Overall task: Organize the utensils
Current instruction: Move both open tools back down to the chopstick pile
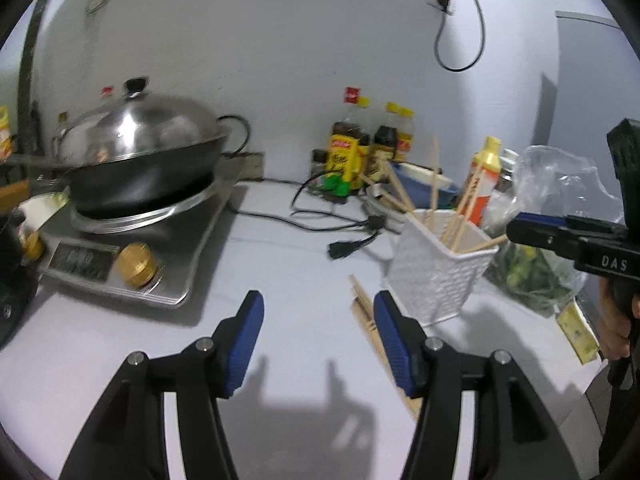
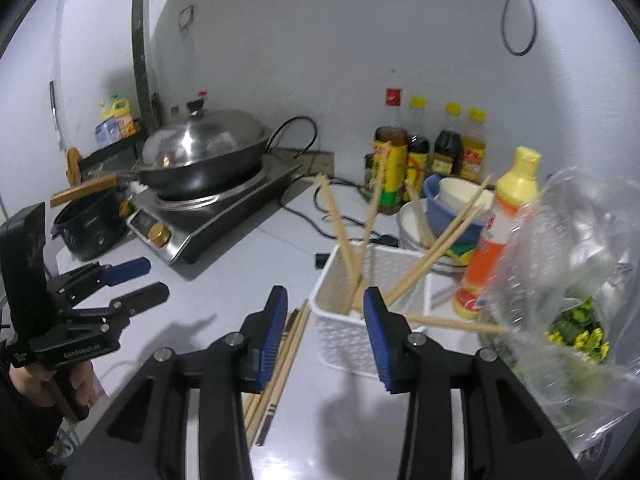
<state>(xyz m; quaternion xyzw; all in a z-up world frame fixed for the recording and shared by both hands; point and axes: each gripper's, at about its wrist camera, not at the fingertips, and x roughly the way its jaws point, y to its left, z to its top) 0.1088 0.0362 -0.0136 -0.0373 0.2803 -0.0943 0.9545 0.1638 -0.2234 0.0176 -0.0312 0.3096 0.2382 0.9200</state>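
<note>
Right wrist view: right hand-held gripper point(image 2: 325, 334) spread, empty, above loose chopsticks point(image 2: 280, 364) beside white basket point(image 2: 344, 336)

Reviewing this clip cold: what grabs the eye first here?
The white basket bristling with upright chopsticks, mid-counter beside the orange bottle. More loose chopsticks lie flat on the counter just left of it. At back left, a lidded wok sits on the stove.
</note>
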